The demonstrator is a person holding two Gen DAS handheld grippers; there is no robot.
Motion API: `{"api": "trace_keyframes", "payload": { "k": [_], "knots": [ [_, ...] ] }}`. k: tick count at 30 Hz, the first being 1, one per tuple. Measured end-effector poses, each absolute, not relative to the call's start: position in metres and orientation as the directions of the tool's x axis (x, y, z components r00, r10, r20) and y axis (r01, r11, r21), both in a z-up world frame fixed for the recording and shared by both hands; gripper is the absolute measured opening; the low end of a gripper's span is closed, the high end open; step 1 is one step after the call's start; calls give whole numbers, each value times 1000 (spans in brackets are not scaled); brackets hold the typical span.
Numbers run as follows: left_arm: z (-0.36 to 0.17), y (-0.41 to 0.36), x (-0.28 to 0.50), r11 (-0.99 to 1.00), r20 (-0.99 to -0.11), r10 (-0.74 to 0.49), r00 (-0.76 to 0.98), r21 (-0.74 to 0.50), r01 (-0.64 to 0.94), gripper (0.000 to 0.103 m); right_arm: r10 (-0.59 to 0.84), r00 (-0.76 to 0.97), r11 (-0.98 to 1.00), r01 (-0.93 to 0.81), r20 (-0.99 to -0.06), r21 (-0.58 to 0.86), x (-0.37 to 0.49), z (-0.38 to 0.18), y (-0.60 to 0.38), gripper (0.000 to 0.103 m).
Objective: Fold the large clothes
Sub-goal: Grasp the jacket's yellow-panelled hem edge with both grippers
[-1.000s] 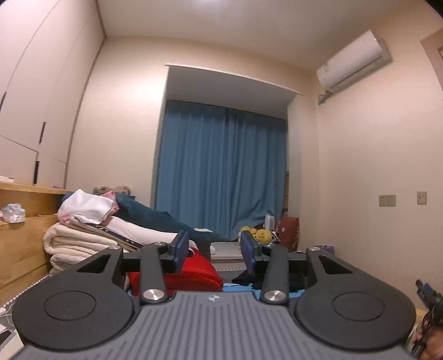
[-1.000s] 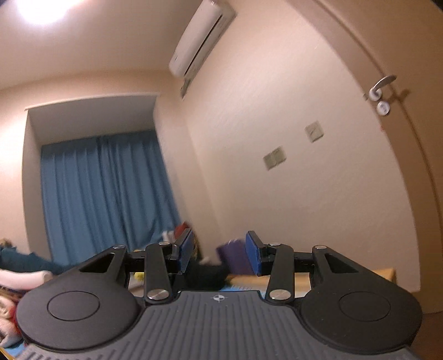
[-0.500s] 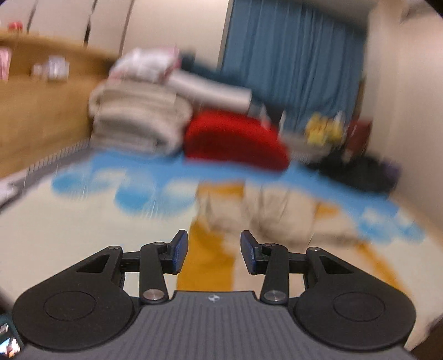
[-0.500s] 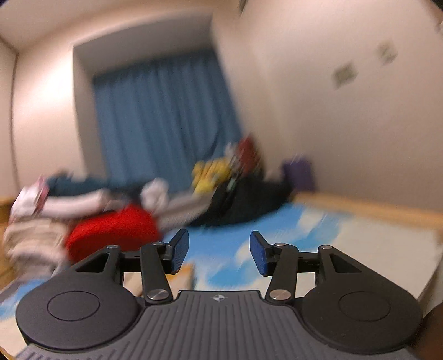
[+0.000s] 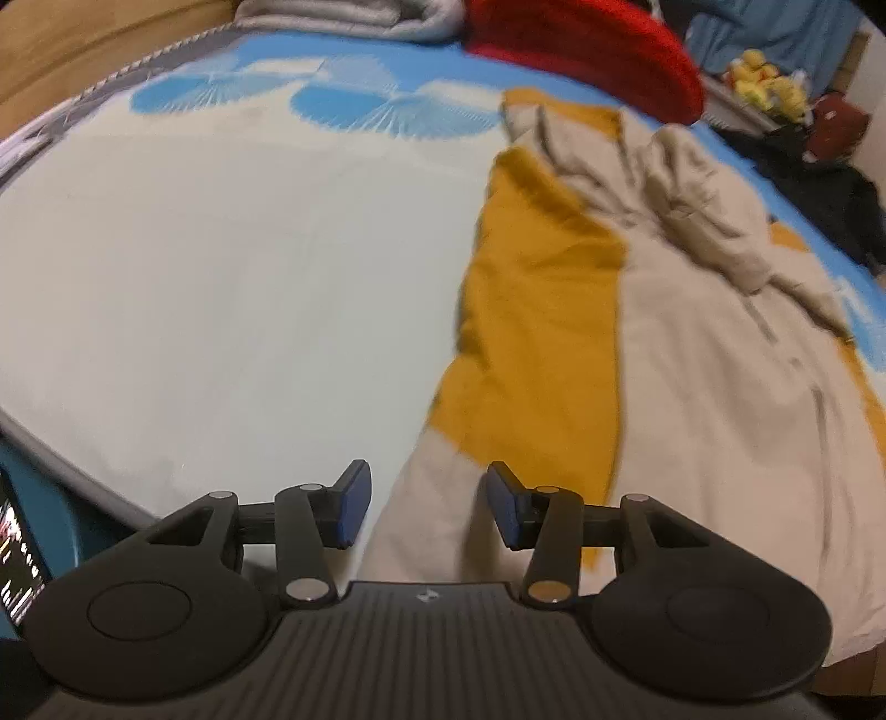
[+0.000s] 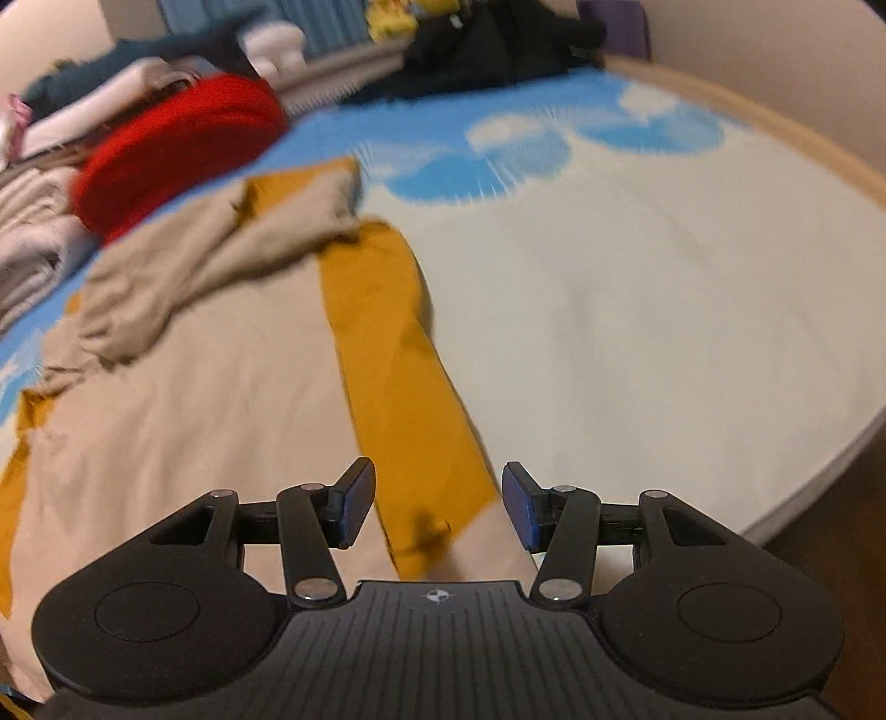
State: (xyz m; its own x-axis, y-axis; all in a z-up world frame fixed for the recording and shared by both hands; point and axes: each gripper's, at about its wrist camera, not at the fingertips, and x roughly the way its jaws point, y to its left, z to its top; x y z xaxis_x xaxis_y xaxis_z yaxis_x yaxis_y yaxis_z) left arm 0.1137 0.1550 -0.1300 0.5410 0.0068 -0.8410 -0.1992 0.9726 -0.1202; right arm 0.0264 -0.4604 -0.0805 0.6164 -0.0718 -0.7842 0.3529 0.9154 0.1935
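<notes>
A large beige garment with mustard-yellow sleeves [image 5: 692,343] lies spread on the bed, its hood bunched at the far end. My left gripper [image 5: 426,512] is open and empty, just above the garment's near left hem and left sleeve [image 5: 531,310]. In the right wrist view the same garment [image 6: 210,387] fills the left half. My right gripper [image 6: 437,512] is open and empty, over the cuff end of the right mustard sleeve [image 6: 398,376].
The bed has a white sheet with blue cloud prints [image 5: 221,266]. A red cushion [image 5: 587,50] and stacked folded blankets [image 6: 33,232] lie at the far end, with dark clothes [image 6: 487,44] and yellow plush toys [image 5: 769,88]. A phone [image 5: 16,559] sits at the left edge.
Both grippers have tilted down from facing the curtain and walls to facing the bed, and now hover close over the garment's near hem and sleeves. Both have stayed open.
</notes>
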Motion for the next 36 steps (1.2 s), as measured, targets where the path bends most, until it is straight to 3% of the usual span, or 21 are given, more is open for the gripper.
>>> {"api": "trace_keyframes", "payload": {
  "k": [4,7,9,11,13,15,18,19,24,25,26,27,29,30,36],
  "knots": [
    [-145,164,119,964,-861,-36,507,-164,-210,51,-82,533,909,387,-842,156,25,-101,-464,53],
    [-147,157,122,978,-858,-21,514,-124,-167,48,-84,531,914,378,-843,147,29,-103,-462,53],
    [-145,150,121,985,-854,-35,518,-116,-124,10,-81,531,912,381,-843,152,29,-102,-462,53],
    [-139,149,116,989,-847,-44,530,-114,-99,8,-68,534,912,376,-843,164,29,-101,-462,46],
    [-134,145,119,987,-835,-66,546,-136,-90,7,-45,545,914,361,-837,186,27,-97,-461,15],
    [-130,147,117,981,-832,-96,546,-171,-88,8,-16,568,910,349,-823,223,26,-92,-462,10],
    [-141,148,121,983,-870,-72,488,-146,-115,17,-30,544,908,365,-839,204,25,-94,-462,13],
    [-145,149,121,983,-880,-61,472,-136,-127,18,-37,531,904,379,-847,199,25,-96,-463,19],
    [-146,148,121,982,-877,-65,477,-142,-128,17,-69,519,923,358,-852,144,27,-98,-454,23],
    [-145,147,121,983,-876,-64,478,-140,-123,17,-72,518,927,351,-853,135,27,-98,-452,24],
    [-144,146,120,985,-874,-64,482,-134,-113,3,-73,517,930,343,-853,128,27,-98,-450,24],
    [-141,144,119,987,-868,-63,492,-128,-99,1,-71,518,935,333,-852,125,28,-98,-449,24],
    [-132,140,116,990,-850,-49,525,-109,-85,1,-63,535,941,314,-843,129,27,-94,-446,7],
    [-130,138,115,991,-843,-48,536,-107,-78,1,-62,549,941,311,-834,135,26,-91,-445,4],
    [-146,136,117,989,-880,-56,471,-112,-92,5,-85,541,945,309,-837,103,24,-93,-443,5]
  ]
}}
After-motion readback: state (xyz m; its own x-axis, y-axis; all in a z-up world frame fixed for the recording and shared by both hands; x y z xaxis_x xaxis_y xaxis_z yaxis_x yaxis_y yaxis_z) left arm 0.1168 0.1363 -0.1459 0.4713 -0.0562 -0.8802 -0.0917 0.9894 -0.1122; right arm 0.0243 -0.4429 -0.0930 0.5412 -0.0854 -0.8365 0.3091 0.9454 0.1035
